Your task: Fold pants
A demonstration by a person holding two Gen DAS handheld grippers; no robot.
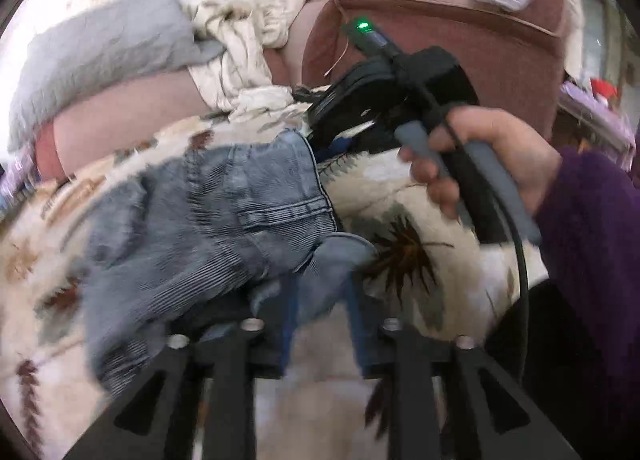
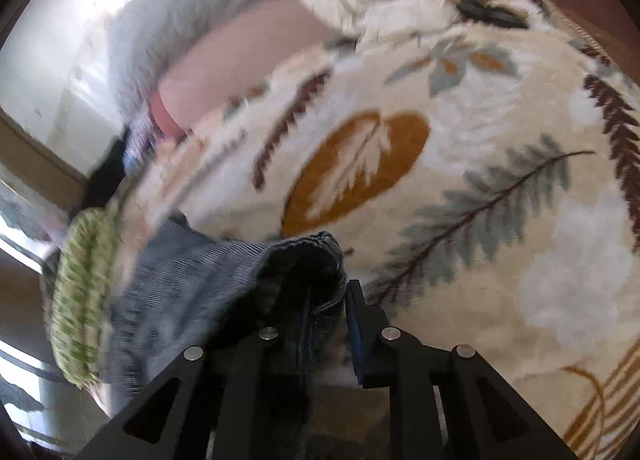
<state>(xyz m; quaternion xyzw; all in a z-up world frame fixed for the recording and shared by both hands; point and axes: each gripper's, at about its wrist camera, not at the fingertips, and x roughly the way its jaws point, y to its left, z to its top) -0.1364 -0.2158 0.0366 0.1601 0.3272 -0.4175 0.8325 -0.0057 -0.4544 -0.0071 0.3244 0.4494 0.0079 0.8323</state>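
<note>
The pants (image 1: 208,219) stretch left from both hand-held grippers; left hand-held gripper (image 1: 320,300) and right hand-held gripper (image 2: 326,300) each stand apart, denim between.

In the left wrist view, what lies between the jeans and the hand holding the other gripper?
A bare stretch of the leaf-patterned blanket separates the jeans from the hand; nothing else lies on it. The left wrist view shows this.

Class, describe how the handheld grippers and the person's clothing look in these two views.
Each gripper has matte black angular linkages with silver rivets and blue-padded jaws. The right gripper has a grey handle, a black cable and a green indicator light. The person's hand emerges from a fuzzy purple sleeve.
</note>
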